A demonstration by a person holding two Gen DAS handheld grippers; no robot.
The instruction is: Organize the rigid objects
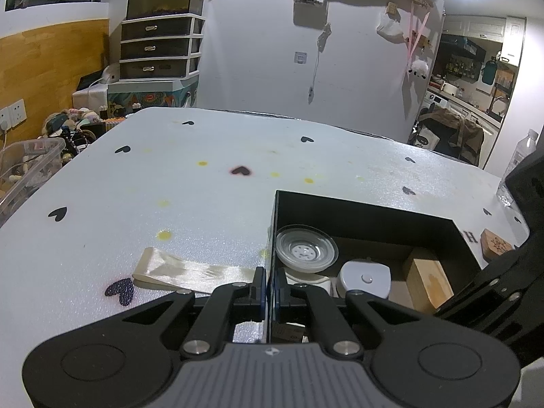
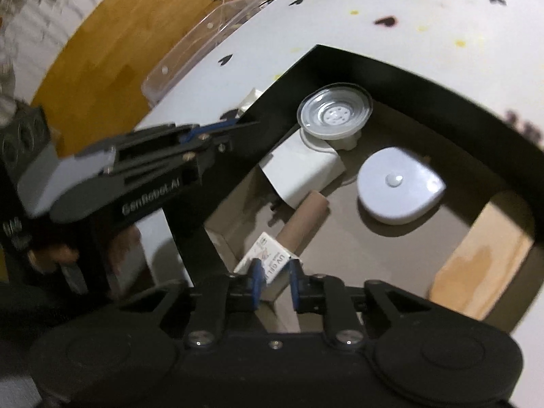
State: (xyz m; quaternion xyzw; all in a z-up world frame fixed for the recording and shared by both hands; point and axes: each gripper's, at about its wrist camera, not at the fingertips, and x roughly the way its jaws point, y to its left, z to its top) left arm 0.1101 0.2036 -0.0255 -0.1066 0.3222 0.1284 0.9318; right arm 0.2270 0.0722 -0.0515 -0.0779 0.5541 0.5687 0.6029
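My left gripper [image 1: 271,285] is shut on the left wall of the open black box [image 1: 357,210]; the right wrist view shows it [image 2: 234,125] clamped on that same wall. Inside the box lie a clear round dish [image 1: 306,250], a white rounded device [image 1: 365,277] and a wooden block [image 1: 428,282]. From the right wrist I also see a cardboard tube [image 2: 306,217] and a white sheet [image 2: 302,173] in there. My right gripper [image 2: 276,277] reaches down into the box [image 2: 408,68], shut on a small white printed carton [image 2: 268,258] at the tube's near end.
A cream ribbon strip [image 1: 190,270] lies on the white heart-print table [image 1: 170,176] left of the box. A small carved wooden box [image 1: 496,244] sits right of it, with a water bottle [image 1: 520,166] beyond. A clear plastic bin [image 1: 27,163] stands off the table's left edge.
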